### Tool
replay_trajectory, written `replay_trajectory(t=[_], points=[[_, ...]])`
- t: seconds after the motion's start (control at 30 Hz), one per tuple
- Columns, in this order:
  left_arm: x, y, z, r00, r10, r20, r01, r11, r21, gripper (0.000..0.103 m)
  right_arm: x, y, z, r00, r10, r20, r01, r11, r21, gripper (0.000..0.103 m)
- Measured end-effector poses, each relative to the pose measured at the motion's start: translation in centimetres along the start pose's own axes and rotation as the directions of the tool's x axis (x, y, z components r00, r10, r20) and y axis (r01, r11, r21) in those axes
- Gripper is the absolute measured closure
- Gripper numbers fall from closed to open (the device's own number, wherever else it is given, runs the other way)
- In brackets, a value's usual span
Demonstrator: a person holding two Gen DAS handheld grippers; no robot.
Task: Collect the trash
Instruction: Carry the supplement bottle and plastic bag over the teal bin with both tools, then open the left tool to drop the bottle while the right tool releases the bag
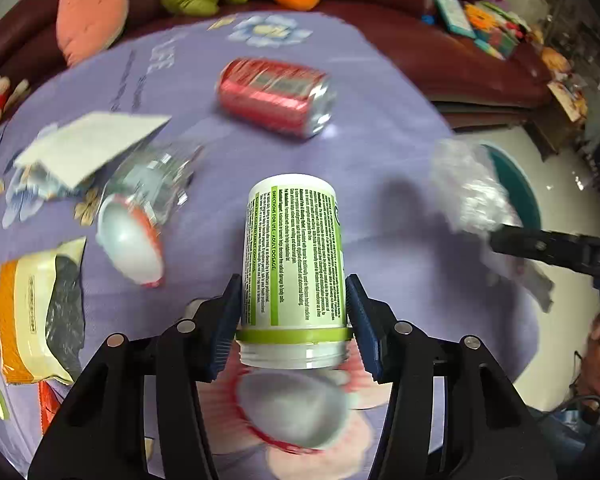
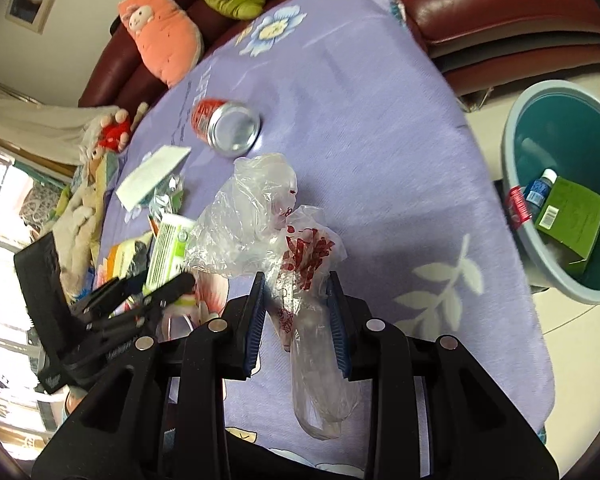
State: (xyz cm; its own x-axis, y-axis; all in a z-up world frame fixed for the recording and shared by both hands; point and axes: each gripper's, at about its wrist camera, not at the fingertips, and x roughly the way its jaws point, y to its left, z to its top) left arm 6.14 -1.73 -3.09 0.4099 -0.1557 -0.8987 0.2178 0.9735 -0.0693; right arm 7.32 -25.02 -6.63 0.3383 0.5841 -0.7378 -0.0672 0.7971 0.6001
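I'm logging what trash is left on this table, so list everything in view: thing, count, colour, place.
supplement jar: 1, white and green, between the left gripper's pads.
plastic bag: 1, clear with red print, in the right gripper.
soda can: 1, red, on its side mid-table.
paper sheet: 1, white, table's left.
snack pouch: 1, orange and cream, left edge.
bin: 1, teal, on the floor beside the table, holding a green box.
tablecloth: 1, lilac, floral.
plush toys: several, on the sofa.
left gripper: black, blue pads.
right gripper: same.

Lilac floral tablecloth (image 2: pixel 380 128), red can (image 1: pixel 276 96), teal bin (image 2: pixel 560 128)
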Motion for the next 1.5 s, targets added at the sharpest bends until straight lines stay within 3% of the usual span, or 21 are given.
replay_trajectory(t=[0.33,0.53,0.73,1.0,1.1,1.23,1.5], points=[[-2.0,-7.4,4.0,0.996,-0.059,0.067,0.051,0.993,0.11,0.05,-5.5,-5.0,1.8,0.991,0.001,0.134,-0.011,0.997,0.08,0.075],[-1.0,-14.0,6.7,0.987,-0.142,0.079,0.126,0.975,0.184,0.05,-10.9,-10.7,2.4,0.962,-0.072,0.262,0.023,0.982,0.186,0.075],[2.5,-20.4,8.9,0.977,-0.214,0.018,0.203,0.947,0.248,0.05,-15.5,-16.9,2.2,0.924,-0.197,0.329,0.092,0.947,0.309,0.075],[7.9,-25.8,10.5,0.971,-0.23,-0.072,0.241,0.925,0.294,0.049,-15.3,-20.7,2.3,0.917,-0.252,0.309,0.127,0.919,0.374,0.075],[8.9,-27.0,10.8,0.973,-0.216,-0.081,0.231,0.923,0.307,0.044,-14.7,-21.2,2.6,0.919,-0.261,0.296,0.135,0.913,0.384,0.075],[9.4,-26.5,10.5,0.979,-0.191,-0.065,0.202,0.93,0.306,0.022,-13.9,-21.3,2.9,0.922,-0.272,0.275,0.156,0.912,0.379,0.075],[9.3,-24.5,10.2,0.988,-0.141,-0.056,0.151,0.948,0.281,0.019,-12.9,-20.1,4.0,0.912,-0.321,0.254,0.225,0.911,0.344,0.072]])
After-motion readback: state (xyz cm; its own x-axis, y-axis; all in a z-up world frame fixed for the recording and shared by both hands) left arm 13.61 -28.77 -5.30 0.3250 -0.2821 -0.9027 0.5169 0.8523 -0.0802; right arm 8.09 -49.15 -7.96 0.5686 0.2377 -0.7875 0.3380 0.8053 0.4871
